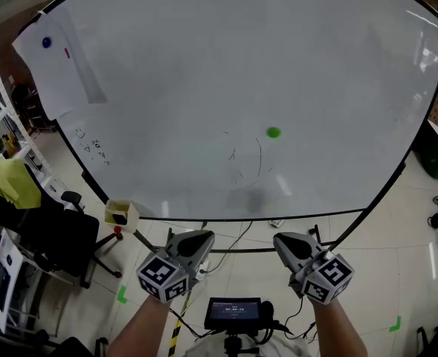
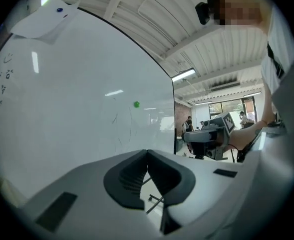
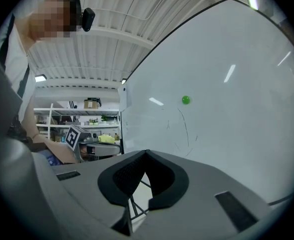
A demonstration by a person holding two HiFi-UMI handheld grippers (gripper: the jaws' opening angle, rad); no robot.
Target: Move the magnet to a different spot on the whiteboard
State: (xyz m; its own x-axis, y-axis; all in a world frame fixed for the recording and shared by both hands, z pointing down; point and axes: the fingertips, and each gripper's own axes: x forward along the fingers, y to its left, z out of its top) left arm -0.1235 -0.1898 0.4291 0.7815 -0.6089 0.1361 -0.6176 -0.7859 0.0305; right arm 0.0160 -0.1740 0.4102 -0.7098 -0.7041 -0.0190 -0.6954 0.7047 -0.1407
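Plainly, both claws hang low before the whiteboard point(image 1: 204, 88), side by side and apart from it; the left claw point(image 2: 147, 153) has its two dark pads pressed together at the tips with nothing between them; the right claw point(image 3: 147, 153) is likewise closed tip to tip and holds nothing.

The green magnet point(image 1: 273, 132) sits on the board, ahead of and above both claws and well apart from each; from the left claw it lies up and slightly to the right; from the right claw it lies almost straight ahead and up; neither claw touches it. Faint pen marks point(image 1: 245, 158) curve over the board just below and to the left of the magnet, between it and the claws.

Far up and to the left of the left claw, a sheet of paper point(image 1: 59, 69) hangs tilted at the board's upper corner, pinned by a small blue magnet point(image 1: 46, 42); some small scribbles lie on the board below that sheet. A small open box point(image 1: 120, 214) sits at the board's lower edge, just up and left of the left claw; further left of that claw stands a black office chair point(image 1: 55, 233) with a yellow cloth point(image 1: 14, 183) over its back. Between the two claws and nearer the person, a small screen point(image 1: 233, 312) glows on a stand.
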